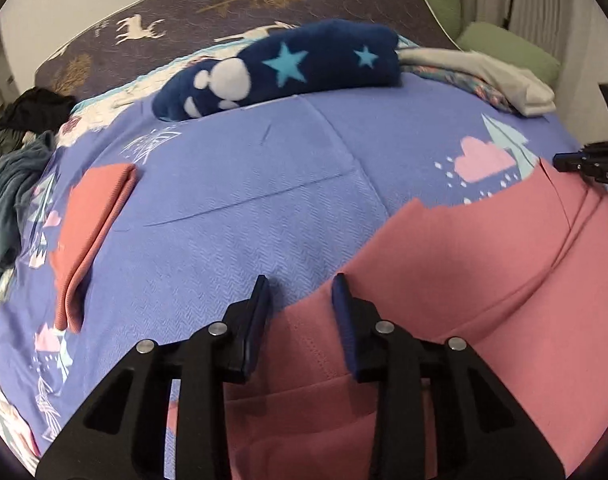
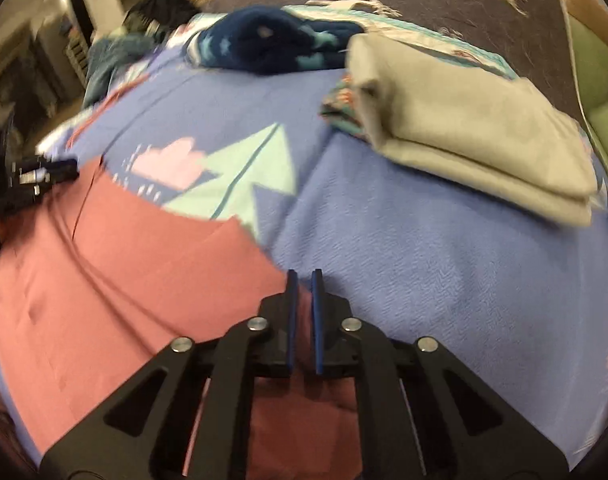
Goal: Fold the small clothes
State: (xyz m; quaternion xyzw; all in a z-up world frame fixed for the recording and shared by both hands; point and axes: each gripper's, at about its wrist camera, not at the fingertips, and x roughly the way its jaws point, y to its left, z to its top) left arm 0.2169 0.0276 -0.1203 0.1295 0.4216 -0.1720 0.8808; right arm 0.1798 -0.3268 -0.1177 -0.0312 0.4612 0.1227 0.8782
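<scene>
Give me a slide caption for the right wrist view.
Right tool shut on the pink garment on the purple bedspread, folded beige cloth beyond.

Purple blanket-covered bed, pink garment, folded pink cloth, beige stack, perhaps towels

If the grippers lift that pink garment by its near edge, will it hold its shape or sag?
The pink garment will probably sag: it lies thin and creased on the blue bedspread. It looks light. The right gripper, nearly shut on an edge, suggests it pinches easily.
</scene>
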